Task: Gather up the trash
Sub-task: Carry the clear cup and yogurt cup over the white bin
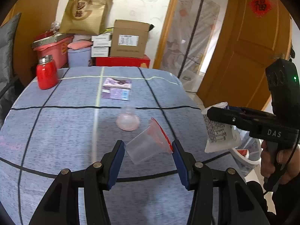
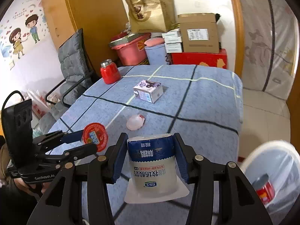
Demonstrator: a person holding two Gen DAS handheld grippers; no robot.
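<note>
right wrist view: the yogurt cup [image 2: 152, 161] sits upside down between my right tongs [image 2: 150, 155], its rim flange toward the camera and its long axis running along the fingers. both blue pads press its sides, so i hold it at a middling width. the white bin [image 2: 277, 170] lies low and to the right of it, off the desk edge, with a red can [image 2: 263, 189] already inside; i judge the coming move is a swing right and a drop, and the right hand is clearly the nearer one.

on the left, the clear cup [image 1: 145, 147] with its red peeled lid [image 1: 161, 135] lies tilted between the left tongs [image 1: 148, 150]. they stand wide and the pads look in contact with base and lid, so i read it as held and lifted.

1 pink cup [image 1: 128, 120] and 1 purple milk carton [image 1: 117, 89] wait on the blue checked desk [image 1: 56, 123], ahead of both tongs.
</note>
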